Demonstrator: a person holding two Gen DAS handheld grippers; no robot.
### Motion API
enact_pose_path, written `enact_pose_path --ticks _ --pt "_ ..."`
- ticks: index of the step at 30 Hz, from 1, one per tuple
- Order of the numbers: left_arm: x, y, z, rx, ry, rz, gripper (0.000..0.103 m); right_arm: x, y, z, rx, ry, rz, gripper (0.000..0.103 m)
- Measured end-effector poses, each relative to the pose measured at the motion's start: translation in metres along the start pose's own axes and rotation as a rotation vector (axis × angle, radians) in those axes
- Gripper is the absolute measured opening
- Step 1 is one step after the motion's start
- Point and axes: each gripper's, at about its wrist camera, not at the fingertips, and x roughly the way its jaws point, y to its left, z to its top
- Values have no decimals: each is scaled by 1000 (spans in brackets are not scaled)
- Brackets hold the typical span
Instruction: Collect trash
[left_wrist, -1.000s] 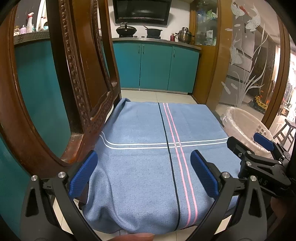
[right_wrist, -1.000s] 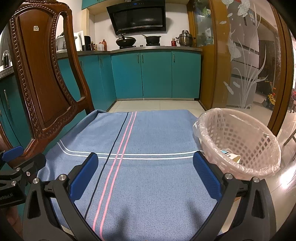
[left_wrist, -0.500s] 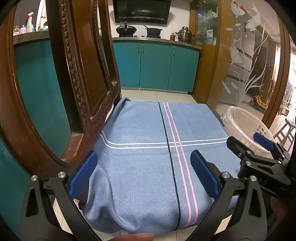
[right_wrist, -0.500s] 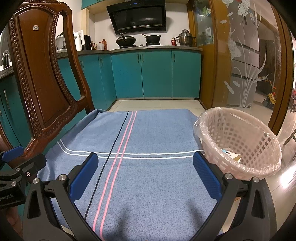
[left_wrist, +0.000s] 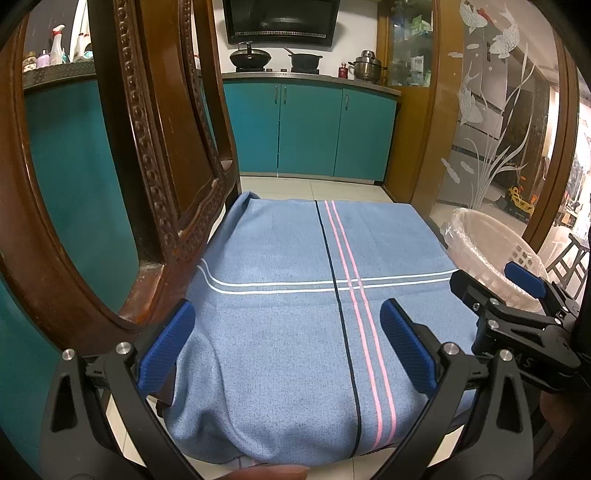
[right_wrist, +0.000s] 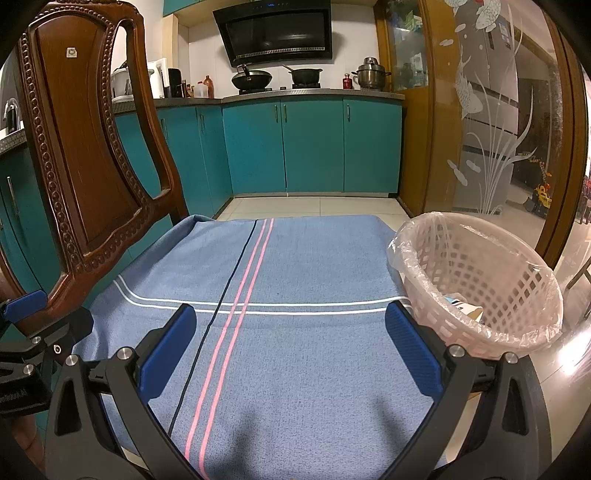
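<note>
Two grippers here, left gripper (left_wrist: 284, 347) and right gripper (right_wrist: 291, 347), both spread wide and holding nothing over one blue cloth (right_wrist: 295, 280). One lined basket (right_wrist: 480, 280) sits just right of it, with some trash (right_wrist: 463, 308) inside.

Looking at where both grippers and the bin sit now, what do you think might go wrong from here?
1. The bin stands at the cloth's right edge, close to the open right gripper; a sideways swing might tip it.
2. The chair back crowds the open left gripper, so a lift could knock it.
3. No trash shows on the cloth, so further grasps might only snag fabric.
</note>
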Motion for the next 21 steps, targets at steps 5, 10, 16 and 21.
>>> enact_pose_path --ticks 5,10,16,21 --pt "-1 0 0 -1 -1 -1 100 0 0 0 1 0 1 100" --pt "0 -1 -1 1 -1 0 100 0 0 0 0 0 1 100" --pt "0 -1 -1 3 1 -1 100 0 0 1 -1 0 0 100" --pt "-1 -1 -1 4 -1 2 100 0 0 1 -1 1 1 100"
